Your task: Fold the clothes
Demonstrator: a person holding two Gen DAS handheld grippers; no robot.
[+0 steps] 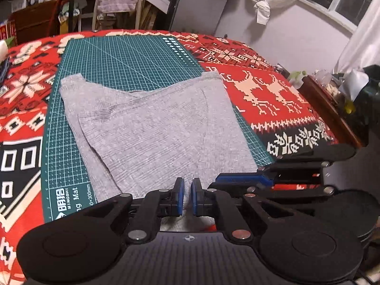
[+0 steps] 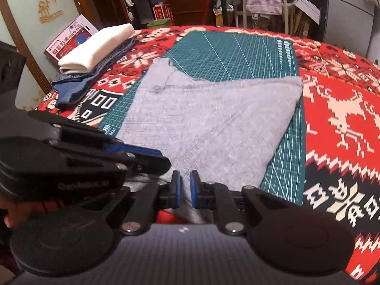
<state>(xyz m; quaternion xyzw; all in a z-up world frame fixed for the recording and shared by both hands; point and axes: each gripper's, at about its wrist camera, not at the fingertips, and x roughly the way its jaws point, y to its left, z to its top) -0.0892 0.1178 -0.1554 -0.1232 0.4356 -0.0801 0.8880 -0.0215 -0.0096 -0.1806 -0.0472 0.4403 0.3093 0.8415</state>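
- Pinching grey garment [image 1: 152, 128] near hem at 6 o'clock, our left gripper [image 1: 187, 197] nearly closed on fabric.
- Our right gripper [image 2: 186, 190] likewise clamps it, over green cutting mat [image 1: 133, 57].

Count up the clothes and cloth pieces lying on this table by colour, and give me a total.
Grey: 1, the grey garment spread on the green cutting mat, with both the left tongs and the right tongs closed on its near edge.
White: 1, the folded white cloth.
Blue: 1, the blue garment under it.
Total: 3.
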